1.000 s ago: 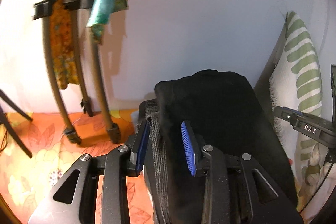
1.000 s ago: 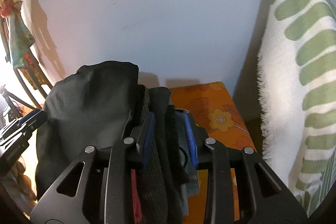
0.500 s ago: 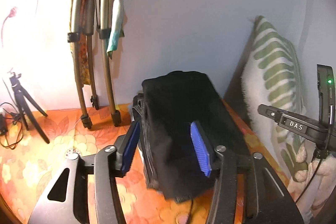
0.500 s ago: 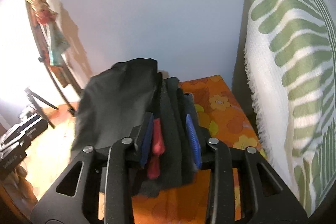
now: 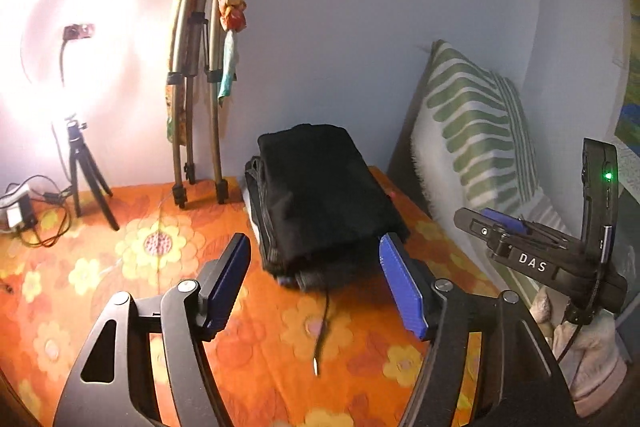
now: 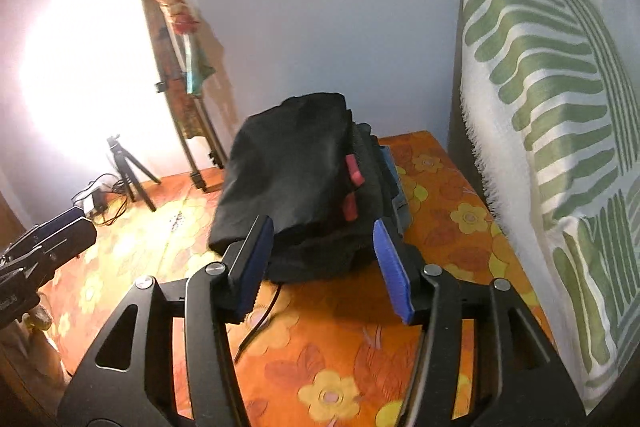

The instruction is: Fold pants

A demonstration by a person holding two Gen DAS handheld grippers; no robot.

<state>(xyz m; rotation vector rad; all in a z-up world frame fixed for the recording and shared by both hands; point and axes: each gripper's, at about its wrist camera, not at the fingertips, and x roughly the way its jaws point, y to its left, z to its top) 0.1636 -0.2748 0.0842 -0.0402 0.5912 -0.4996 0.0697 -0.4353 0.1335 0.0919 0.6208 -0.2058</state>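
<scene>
Pants (image 5: 320, 203) are lying folded atop the clothes stack (image 6: 384, 187) on the orange floral cover (image 5: 160, 259), long axis running away from me. Both my left gripper (image 5: 316, 279) and right gripper (image 6: 320, 263) are gaping wide, empty, just short of the near edge; the right seems nearer, perhaps.

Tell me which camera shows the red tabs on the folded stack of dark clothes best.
The right wrist view: the two red tabs show plainly on the right side of the folded stack of dark clothes. The left wrist view sees the stack's other side, with only a pinkish speck at its right edge.
</scene>
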